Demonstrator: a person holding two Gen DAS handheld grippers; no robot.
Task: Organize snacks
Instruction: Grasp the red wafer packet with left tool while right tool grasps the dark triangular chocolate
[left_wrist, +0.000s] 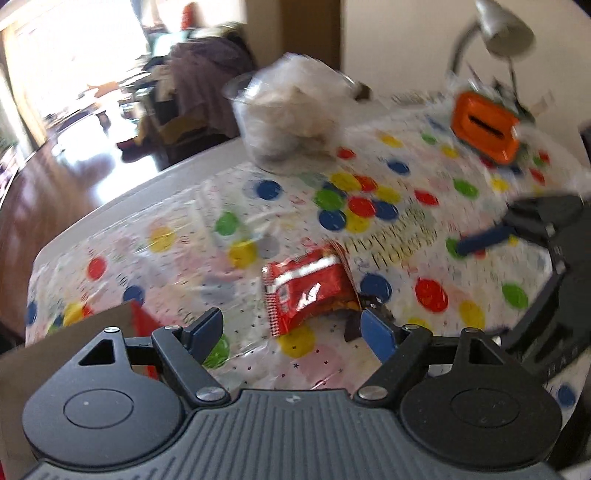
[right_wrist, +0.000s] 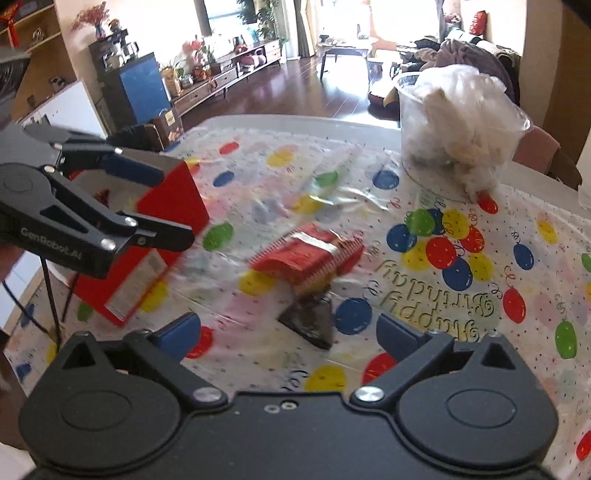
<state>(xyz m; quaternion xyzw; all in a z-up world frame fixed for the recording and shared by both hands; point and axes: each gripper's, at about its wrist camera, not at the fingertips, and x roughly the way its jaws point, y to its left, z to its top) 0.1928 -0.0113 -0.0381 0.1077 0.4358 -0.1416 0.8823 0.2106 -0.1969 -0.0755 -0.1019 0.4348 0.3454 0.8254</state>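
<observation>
Red wrapper (left_wrist: 310, 286) lies untouched (table level) ahead of both spread, empty grippers: left (left_wrist: 295, 332), right (right_wrist: 291, 338).

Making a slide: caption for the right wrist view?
Open right gripper over red snack and dark wrapper on balloon tablecloth.

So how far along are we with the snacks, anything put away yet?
Nothing clearly put away: I can't see into the red box. Nothing in hand either; the left gripper and right gripper are both open and empty. Still left on the tablecloth: the red wafer packet and the dark wrapper beside it. The clear tub stands untouched at the back.
</observation>
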